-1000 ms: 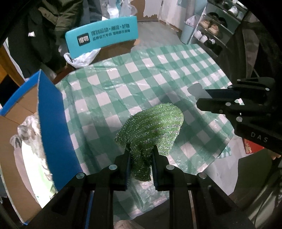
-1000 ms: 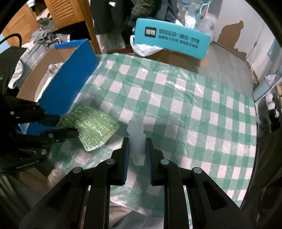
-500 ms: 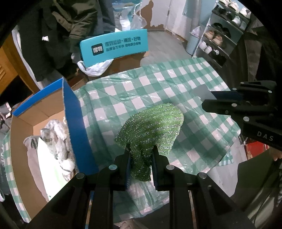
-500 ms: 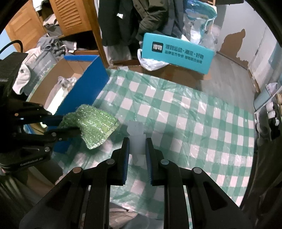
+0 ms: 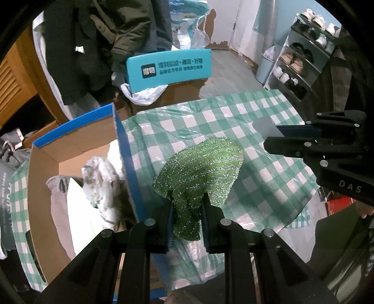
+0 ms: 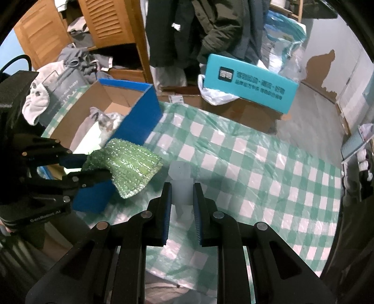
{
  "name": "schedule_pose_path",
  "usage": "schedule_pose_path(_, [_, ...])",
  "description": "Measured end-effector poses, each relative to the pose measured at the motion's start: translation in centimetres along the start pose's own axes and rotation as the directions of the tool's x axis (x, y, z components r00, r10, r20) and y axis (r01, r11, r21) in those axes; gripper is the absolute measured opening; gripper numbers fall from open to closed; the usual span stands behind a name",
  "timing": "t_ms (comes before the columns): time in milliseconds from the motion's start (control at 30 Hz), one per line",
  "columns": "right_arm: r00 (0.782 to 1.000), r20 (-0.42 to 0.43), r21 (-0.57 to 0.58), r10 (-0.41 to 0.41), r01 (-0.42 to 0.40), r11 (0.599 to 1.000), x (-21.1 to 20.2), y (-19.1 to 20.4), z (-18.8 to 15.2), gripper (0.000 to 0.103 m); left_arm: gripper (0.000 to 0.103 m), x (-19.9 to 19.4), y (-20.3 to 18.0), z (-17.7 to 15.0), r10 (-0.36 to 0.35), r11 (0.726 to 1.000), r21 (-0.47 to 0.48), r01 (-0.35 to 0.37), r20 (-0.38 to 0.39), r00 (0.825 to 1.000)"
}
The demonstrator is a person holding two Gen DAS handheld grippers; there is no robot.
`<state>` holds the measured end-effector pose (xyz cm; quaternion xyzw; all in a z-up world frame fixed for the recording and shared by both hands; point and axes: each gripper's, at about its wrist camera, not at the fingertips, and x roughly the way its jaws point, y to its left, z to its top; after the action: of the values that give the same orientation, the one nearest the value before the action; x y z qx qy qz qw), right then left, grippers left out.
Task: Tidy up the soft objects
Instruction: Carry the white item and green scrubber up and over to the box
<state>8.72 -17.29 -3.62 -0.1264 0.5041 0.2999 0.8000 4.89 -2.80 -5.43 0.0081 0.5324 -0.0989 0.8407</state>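
My left gripper (image 5: 187, 198) is shut on a glittery green scrubbing cloth (image 5: 201, 168), held in the air over the table just right of the blue wall of a cardboard box (image 5: 126, 161). The cloth (image 6: 126, 166) and left gripper (image 6: 93, 167) also show in the right wrist view, beside the box (image 6: 138, 119). My right gripper (image 6: 181, 187) is shut on a thin translucent white piece (image 6: 181, 173) above the checked tablecloth; it also shows in the left wrist view (image 5: 278, 136). The box holds grey and white soft items (image 5: 100, 173).
The table wears a green-and-white checked cloth under clear plastic (image 6: 257, 163). A teal sign (image 6: 250, 81) sits on a brown carton beyond the table. Hanging coats, a wooden cabinet (image 6: 109, 21) and a shoe rack (image 5: 301, 58) surround it.
Both grippers have risen and pulled back; the left one carried the green cloth up and toward the box, whose inside now shows more fully. Both grips are unchanged.
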Motion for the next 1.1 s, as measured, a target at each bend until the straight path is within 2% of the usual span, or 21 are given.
schedule_pose_path(600, [0.999,-0.003,-0.084,0.041,-0.041,0.996,1.6,5.9,3.9,0.017,0.02,-3.3,6.2,-2.3,0.059,0.995,-0.089,-0.054,0.058,0.997])
schedule_pose_path(1100, [0.996,-0.044,-0.139,0.082,-0.088,0.986,4.5,11.0,6.5,0.017,0.02,-4.7,11.3,-4.1,0.127,0.979,-0.167,-0.114,0.068,0.99])
